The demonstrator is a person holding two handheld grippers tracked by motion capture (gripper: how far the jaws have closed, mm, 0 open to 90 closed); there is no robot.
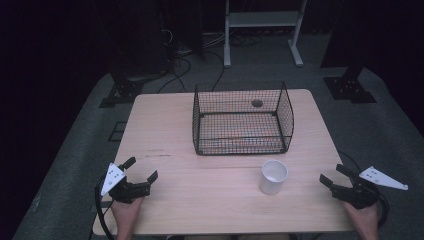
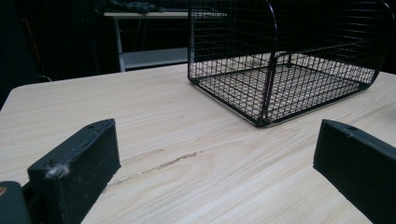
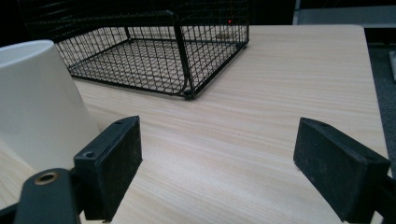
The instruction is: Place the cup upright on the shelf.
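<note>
A white paper cup [image 1: 273, 176] stands upright on the wooden table [image 1: 165, 135], just in front of an empty black wire basket [image 1: 242, 120]. My left gripper [image 1: 142, 168] rests at the table's front left, open, with nothing between its jaws. My right gripper [image 1: 333, 172] sits at the front right, open and empty, about a hand's width right of the cup. In the right gripper view the cup [image 3: 39, 102] stands at the left, beside the left jaw, with the basket [image 3: 154, 51] behind. The left gripper view looks across bare wood to the basket [image 2: 285, 60].
A round hole [image 1: 257, 103] in the tabletop shows through the basket's far side. Beyond the table's far edge stand a white metal frame [image 1: 262, 22], black stand bases [image 1: 350, 87] and cables on the grey floor. Scuff marks [image 2: 163, 163] streak the wood.
</note>
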